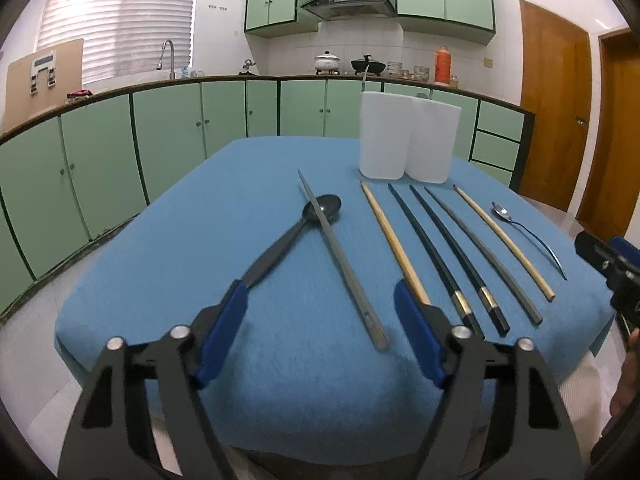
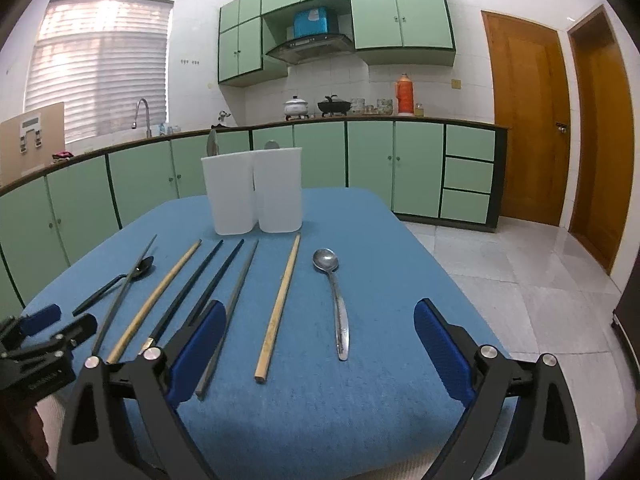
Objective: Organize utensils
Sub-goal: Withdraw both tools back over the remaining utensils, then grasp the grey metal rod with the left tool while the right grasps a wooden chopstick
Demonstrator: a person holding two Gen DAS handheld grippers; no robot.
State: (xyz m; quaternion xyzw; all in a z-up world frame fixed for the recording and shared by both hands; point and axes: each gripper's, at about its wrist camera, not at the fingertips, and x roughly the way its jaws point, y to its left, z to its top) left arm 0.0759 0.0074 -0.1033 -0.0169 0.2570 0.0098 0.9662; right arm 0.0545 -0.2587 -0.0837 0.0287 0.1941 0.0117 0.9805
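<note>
Utensils lie in a row on the blue cloth (image 1: 240,200). A black spoon (image 1: 296,228) is crossed by a grey chopstick (image 1: 340,260). To its right lie a wooden chopstick (image 1: 390,240), two black chopsticks (image 1: 436,252), a second grey one (image 1: 480,252), a second wooden one (image 1: 504,240) and a silver spoon (image 1: 528,236). My left gripper (image 1: 320,296) hovers open over the crossed grey chopstick's near end, gripping nothing. My right gripper (image 2: 320,312) stands wide open above the silver spoon (image 2: 338,304) and wooden chopstick (image 2: 280,304), touching neither.
Two white containers (image 2: 256,196) stand side by side at the table's far end, a utensil top (image 2: 213,142) poking from the left one. Green kitchen cabinets (image 2: 120,192) run behind and to the left. Tiled floor (image 2: 520,280) and wooden doors (image 2: 528,120) lie to the right.
</note>
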